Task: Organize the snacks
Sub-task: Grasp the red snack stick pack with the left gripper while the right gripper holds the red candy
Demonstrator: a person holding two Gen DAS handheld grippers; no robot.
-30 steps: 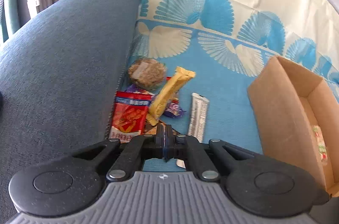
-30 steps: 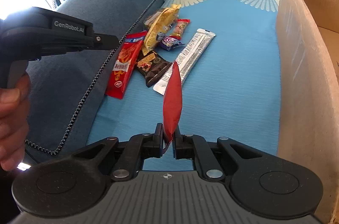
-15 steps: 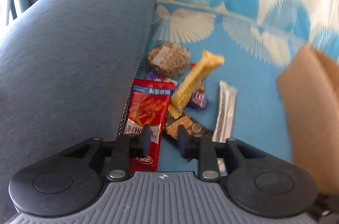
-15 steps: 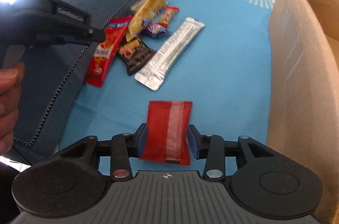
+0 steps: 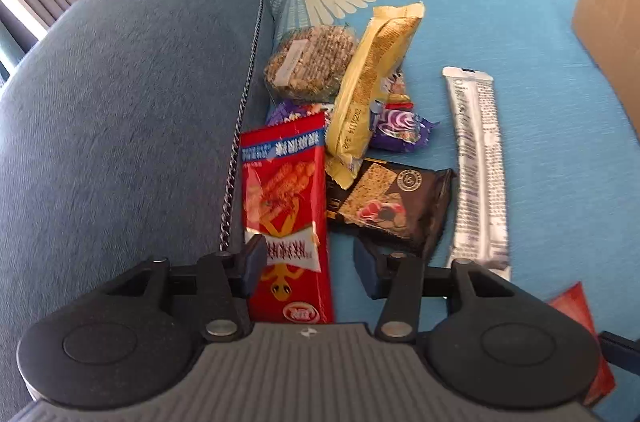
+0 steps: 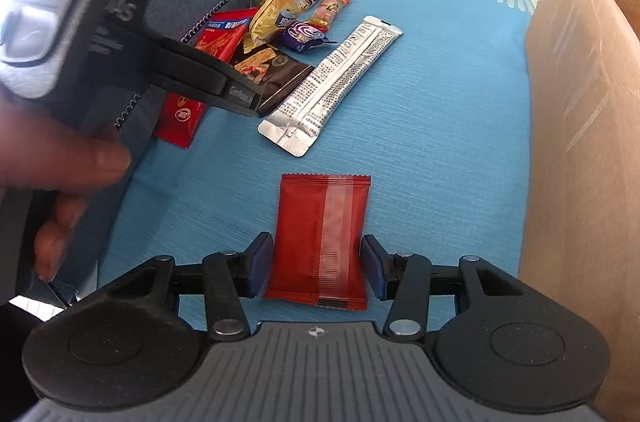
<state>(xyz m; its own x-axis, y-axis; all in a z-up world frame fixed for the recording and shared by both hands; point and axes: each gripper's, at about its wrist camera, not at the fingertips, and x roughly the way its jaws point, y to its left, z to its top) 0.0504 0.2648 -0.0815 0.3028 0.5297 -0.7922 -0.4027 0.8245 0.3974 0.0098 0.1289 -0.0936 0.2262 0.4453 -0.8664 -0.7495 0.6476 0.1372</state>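
Snacks lie on a blue patterned cushion of a sofa, bunched along its left edge against the grey-blue armrest.

Left gripper: jaws spread, holding nothing. The lower end of the long red snack packet lies between its fingers, seemingly clear of the pads. The person's hand holding this gripper shows in the right wrist view.

Right gripper: jaws released and wide. The small red sachet lies flat on the cushion between the fingers, with a gap on each side. It sits well apart from the pile, toward the near edge.

Pile, left edge of cushion:
- brown chocolate packet, just right of the long red one
- yellow packet, lying across the others
- purple wrapped sweet, partly under the yellow one
- round grain cake in clear wrap, against the armrest
- small red-orange wrapper, mostly hidden in the left view
- long silver stick pack, alone to the right of the pile

Container: 1 cardboard box stands along the right edge of the cushion. Only its outer wall and rim are visible; contents cannot be told.
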